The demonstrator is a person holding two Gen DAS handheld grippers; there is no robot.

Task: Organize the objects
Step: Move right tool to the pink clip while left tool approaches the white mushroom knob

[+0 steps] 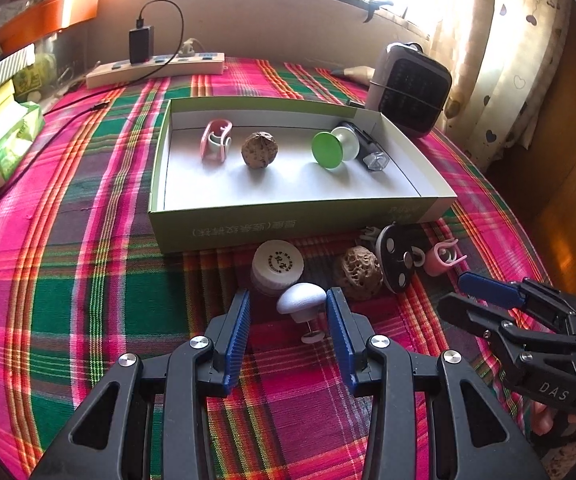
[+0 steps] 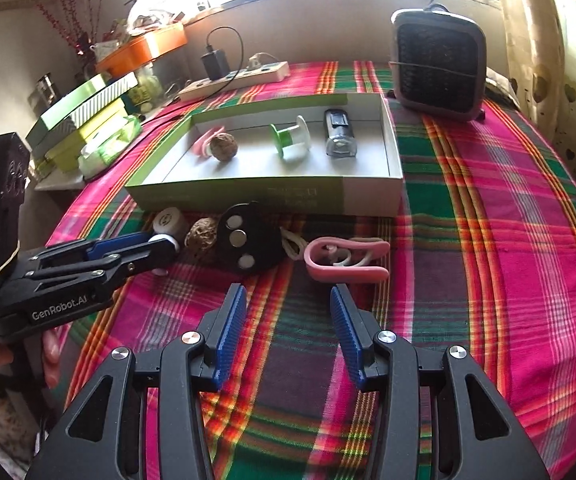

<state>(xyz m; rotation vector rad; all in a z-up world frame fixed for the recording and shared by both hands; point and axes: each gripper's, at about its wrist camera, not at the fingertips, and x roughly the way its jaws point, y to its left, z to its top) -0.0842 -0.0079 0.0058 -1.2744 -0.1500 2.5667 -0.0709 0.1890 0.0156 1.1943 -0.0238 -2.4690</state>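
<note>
White knob (image 1: 301, 298) is seen on plaid cloth (image 1: 88, 280) between pads of left gripper (image 1: 288, 312), jaws apart, right pad close to it, contact unclear. Right gripper (image 2: 288, 312) is held apart, empty, pink clip (image 2: 343, 258) just ahead. Green box (image 1: 295, 220) sits behind, holding a walnut (image 1: 259, 149).

Right gripper (image 2: 287, 300) hangs over the plaid tablecloth (image 2: 487, 240) with its blue pads apart and nothing between them — the pink clip (image 2: 345, 260) lies just past the tips. Left of that: a black disc with three round studs (image 2: 244, 242), a wrinkly walnut (image 2: 202, 236) and a small white jar (image 2: 166, 220), with the left gripper (image 2: 160, 246) reaching in by the jar. Behind them sits the shallow green box (image 2: 272, 194) — inside are another walnut (image 2: 223, 147), a green-and-white spool (image 2: 289, 138) and a dark little lamp (image 2: 339, 136). A small fan heater (image 2: 439, 66) stands at the back.
</note>
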